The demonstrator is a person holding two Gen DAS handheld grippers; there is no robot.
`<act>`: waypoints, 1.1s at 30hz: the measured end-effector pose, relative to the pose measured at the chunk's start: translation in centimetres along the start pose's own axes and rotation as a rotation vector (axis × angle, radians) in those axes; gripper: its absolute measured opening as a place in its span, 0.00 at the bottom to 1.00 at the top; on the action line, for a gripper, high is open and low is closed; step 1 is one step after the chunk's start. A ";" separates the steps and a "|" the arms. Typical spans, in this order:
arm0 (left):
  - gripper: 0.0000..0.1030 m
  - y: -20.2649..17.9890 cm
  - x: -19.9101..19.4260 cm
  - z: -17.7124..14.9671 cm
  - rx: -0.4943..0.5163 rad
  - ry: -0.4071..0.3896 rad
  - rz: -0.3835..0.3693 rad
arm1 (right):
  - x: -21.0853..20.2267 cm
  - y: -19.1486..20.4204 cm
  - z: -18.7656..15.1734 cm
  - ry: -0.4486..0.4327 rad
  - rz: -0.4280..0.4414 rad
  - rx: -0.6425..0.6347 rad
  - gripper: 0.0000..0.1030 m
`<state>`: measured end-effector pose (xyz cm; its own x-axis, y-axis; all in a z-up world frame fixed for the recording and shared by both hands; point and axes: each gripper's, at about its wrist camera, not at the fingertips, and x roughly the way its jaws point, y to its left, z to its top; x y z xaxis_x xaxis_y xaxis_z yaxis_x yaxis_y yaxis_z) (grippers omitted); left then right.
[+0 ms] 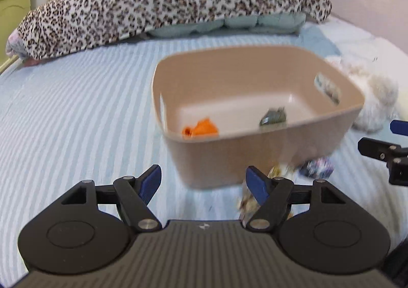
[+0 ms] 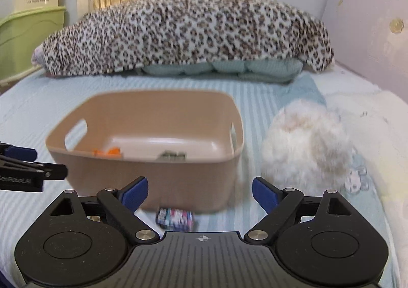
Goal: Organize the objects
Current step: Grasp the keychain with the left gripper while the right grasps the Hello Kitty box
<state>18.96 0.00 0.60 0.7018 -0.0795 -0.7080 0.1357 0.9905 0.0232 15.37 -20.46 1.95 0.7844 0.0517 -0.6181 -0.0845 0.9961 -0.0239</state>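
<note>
A tan plastic bin (image 1: 265, 160) stands on the striped bed; it also shows in the right wrist view (image 2: 153, 175). Inside it lie an orange toy (image 1: 200, 128) and a dark green toy (image 1: 272, 117). A small colourful packet (image 2: 174, 219) lies on the sheet in front of the bin, just below my right gripper (image 2: 200, 195), which is open and empty. The packet appears blurred in the left wrist view (image 1: 317, 167). Another patterned item (image 1: 278, 172) lies by the right finger of my left gripper (image 1: 204, 183), which is open and empty in front of the bin.
A leopard-print blanket (image 2: 188, 30) over pale green pillows lies across the far end of the bed. A white fluffy plush (image 2: 306, 145) sits right of the bin. Green and cream storage boxes (image 2: 28, 30) stand at far left. A padded wall (image 2: 369, 40) runs along the right.
</note>
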 end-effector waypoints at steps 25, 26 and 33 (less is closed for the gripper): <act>0.72 -2.3 6.6 -4.2 0.077 0.122 -0.124 | 8.8 -1.4 -6.2 0.199 0.029 0.038 0.87; 0.72 -2.3 6.7 -4.2 0.074 0.121 -0.131 | 8.9 -1.2 -6.2 0.196 0.036 0.038 0.87; 0.72 -2.5 7.6 -3.7 0.066 0.109 -0.139 | 9.4 0.3 -5.9 0.183 0.077 0.028 0.87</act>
<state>21.32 -2.65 -7.44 0.5933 -0.1989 -0.7800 0.2746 0.9609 -0.0362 19.15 -20.08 -8.49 0.6513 0.1164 -0.7498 -0.1206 0.9915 0.0492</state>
